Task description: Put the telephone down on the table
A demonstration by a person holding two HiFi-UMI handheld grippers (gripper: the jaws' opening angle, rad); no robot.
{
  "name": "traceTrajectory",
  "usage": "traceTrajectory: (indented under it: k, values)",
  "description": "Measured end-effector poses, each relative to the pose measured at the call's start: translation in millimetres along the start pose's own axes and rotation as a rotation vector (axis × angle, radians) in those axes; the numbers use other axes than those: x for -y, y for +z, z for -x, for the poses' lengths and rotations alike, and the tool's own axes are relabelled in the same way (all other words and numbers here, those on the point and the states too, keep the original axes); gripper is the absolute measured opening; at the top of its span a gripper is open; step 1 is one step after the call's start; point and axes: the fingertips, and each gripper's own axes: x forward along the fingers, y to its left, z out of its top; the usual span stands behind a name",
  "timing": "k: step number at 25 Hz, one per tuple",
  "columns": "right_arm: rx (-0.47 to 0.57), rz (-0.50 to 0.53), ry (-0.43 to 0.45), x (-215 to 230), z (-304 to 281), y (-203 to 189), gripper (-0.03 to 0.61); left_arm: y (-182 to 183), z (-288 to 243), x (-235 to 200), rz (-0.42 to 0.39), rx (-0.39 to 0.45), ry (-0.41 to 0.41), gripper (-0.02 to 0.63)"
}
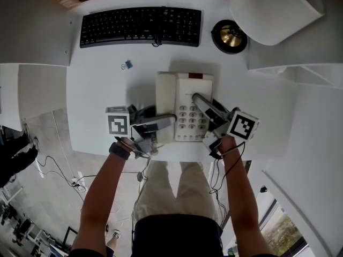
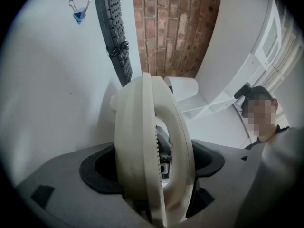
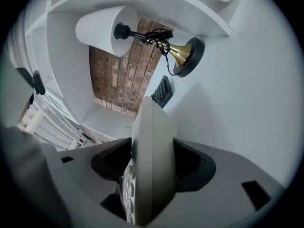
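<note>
At the near edge of the white worktop [image 1: 107, 90], right in front of me, the cream telephone [image 1: 185, 103] sits between my two tools, its keypad [image 1: 191, 119] facing up and the handset [image 1: 166, 100] lying in its cradle along the left side. My left gripper [image 1: 169, 119] comes in level from the left, and in its own view its fingers [image 2: 57, 184] stand far apart with the telephone's handset side filling the gap, the dark pads against the plastic on both sides, so it has a grip on the telephone. My right gripper [image 1: 199, 101] reaches in from the right, pointing slightly down, and its fingers [image 3: 228, 184] are likewise clamped on the telephone's right edge, with a few keypad buttons visible just inside the lower finger. From the head view I cannot tell whether the telephone's base is touching the worktop or hanging just above it. A soft shadow lies along its far edge. The marker cubes [image 1: 118, 123] of the two grippers sit over my wrists on either side of the telephone. Further back, a black keyboard [image 1: 140, 27] lies across the worktop, well apart from the telephone, and a small blue binder clip [image 1: 127, 65] lies between the two, off to the left. A lamp [image 1: 229, 36] with a round black-and-brass base stands to the right of the keyboard, its white shade [image 1: 276, 7] leaning out beyond it. A brick wall [image 2: 175, 27] rises behind the worktop.
</note>
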Motion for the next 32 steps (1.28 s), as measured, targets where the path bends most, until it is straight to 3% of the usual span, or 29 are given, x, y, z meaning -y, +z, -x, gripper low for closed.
traceTrajectory:
  k: [3, 8, 15, 20, 25, 32]
  values:
    - [0.008, -0.008, -0.024, 3, 3, 0, 0.252, -2, -2, 0, 0.040, 0.006, -0.008, 0.428]
    - [0.050, -0.183, 0.059, 6, 8, 4, 0.213, 0, 0, -2, 0.115, 0.009, -0.043, 0.428]
    - [0.061, -0.122, 0.026, 5, 10, 3, 0.224, -3, -3, -2, 0.090, -0.015, -0.032, 0.428]
    - [0.066, -0.078, -0.001, 5, 12, 3, 0.232, -1, -3, -4, 0.021, -0.038, 0.014, 0.428]
    - [0.123, -0.183, 0.051, 8, 20, 9, 0.210, -4, -2, -2, 0.105, -0.015, -0.048, 0.428]
    - [0.109, -0.083, -0.004, 5, 19, 9, 0.219, -8, -5, 0, 0.088, -0.037, -0.045, 0.428]
